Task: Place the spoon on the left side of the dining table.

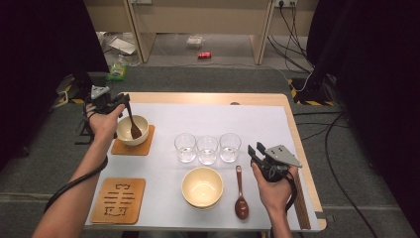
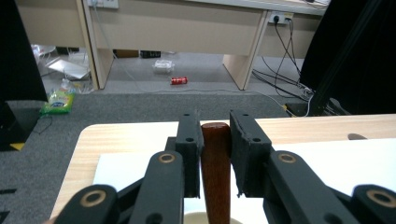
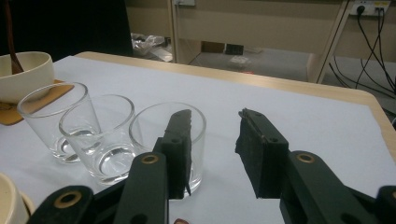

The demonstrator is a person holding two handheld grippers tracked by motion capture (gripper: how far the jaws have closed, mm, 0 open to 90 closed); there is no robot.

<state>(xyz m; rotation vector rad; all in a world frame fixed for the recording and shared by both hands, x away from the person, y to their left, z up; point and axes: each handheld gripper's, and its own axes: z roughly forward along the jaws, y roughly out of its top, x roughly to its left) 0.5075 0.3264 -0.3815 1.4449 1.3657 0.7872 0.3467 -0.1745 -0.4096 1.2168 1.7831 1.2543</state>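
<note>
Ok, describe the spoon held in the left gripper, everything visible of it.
The spoon looks like dark reddish-brown wood with a smooth, slightly glossy handle. Its handle end stands between the jaws of the left gripper, which look closed on it. It slants down from there, its bowl end inside the cream bowl that sits on the wooden coaster at the table's far left. Whether the bowl end touches the bowl's bottom cannot be told.

Three views of one table (image 1: 218,99): one overhead, two riding the grippers.

Looking forward and down from above the near edge in the high view; skimming low and close along the jaws toward the far floor in the left gripper view; low over the three glasses (image 3: 107,135) in the right gripper view, sharing the far bowl (image 3: 23,70) with the high view (image 1: 132,130).
</note>
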